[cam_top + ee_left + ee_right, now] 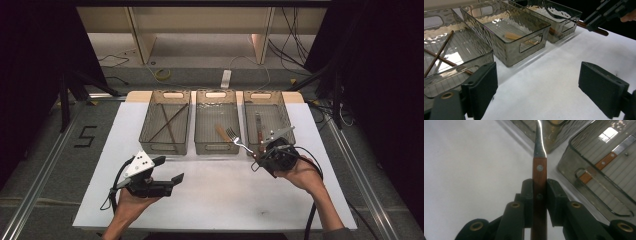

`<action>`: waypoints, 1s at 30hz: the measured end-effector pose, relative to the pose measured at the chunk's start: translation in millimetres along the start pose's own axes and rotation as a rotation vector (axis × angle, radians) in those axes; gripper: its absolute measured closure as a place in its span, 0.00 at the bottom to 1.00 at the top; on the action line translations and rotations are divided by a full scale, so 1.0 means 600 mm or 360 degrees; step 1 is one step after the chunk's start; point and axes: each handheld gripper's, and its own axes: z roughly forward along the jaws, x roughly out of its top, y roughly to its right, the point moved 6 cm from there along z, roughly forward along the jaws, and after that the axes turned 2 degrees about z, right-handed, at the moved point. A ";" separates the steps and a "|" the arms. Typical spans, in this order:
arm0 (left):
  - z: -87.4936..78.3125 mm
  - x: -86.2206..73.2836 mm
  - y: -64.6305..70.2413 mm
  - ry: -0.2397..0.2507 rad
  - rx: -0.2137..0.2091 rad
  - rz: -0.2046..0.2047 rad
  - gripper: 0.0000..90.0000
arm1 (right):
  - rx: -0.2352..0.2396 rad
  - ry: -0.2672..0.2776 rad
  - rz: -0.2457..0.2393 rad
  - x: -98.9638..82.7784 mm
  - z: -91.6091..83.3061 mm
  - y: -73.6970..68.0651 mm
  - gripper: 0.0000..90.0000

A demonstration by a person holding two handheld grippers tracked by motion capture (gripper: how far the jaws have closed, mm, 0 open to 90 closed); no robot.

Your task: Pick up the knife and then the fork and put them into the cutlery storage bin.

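Right tongs [539, 192] — fork [539, 173] handle clamped between pads

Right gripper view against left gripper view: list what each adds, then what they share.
Right gripper view alone: the right hand-held gripper shut on the fork by its wooden handle, with a rivet plain, and a knife in the bin beside it.
Left gripper view alone: the left hand-held gripper open, chopsticks crossed in the left bin.
Shared: the white tabletop.

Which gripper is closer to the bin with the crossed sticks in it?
Left. The left gripper hovers open just in front of the stick bin; the right gripper holds a fork two bins away.
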 end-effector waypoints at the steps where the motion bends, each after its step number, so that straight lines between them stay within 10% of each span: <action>1: 0.000 0.000 0.000 0.0000 0.0001 -0.0001 0.17 | 0.0001 0.0012 0.0006 0.002 -0.002 0.003 0.86; 30: 0.000 -0.001 -0.001 0.0001 0.0005 -0.0003 0.17 | -0.0150 0.0144 0.0244 0.078 -0.016 0.095 0.86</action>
